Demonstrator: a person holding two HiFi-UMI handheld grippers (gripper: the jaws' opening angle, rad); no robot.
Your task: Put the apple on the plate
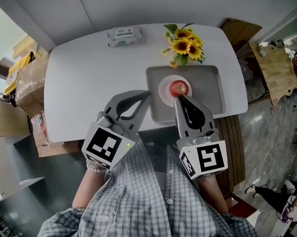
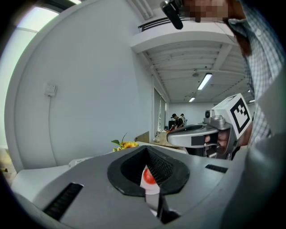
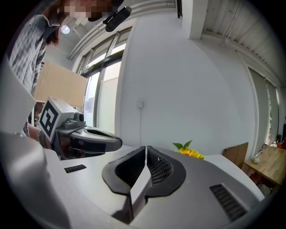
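A red apple (image 1: 178,87) sits on a small pink plate (image 1: 164,90) inside a grey tray (image 1: 213,89) on the white table (image 1: 86,83). My right gripper (image 1: 181,97) is shut with nothing in it, its tip just at the near side of the apple. My left gripper (image 1: 145,94) is shut and empty too, with its tip at the tray's left edge. In the left gripper view the apple (image 2: 148,176) and plate (image 2: 153,188) show through the opening behind the shut jaws. The right gripper view shows its jaws (image 3: 145,149) closed and hides the apple.
Yellow sunflowers (image 1: 185,44) lie just behind the tray. A pack of wipes (image 1: 125,36) rests at the table's far edge. Cardboard boxes (image 1: 28,78) stand to the left, a wooden board (image 1: 276,72) to the right. People stand far off in the left gripper view (image 2: 178,120).
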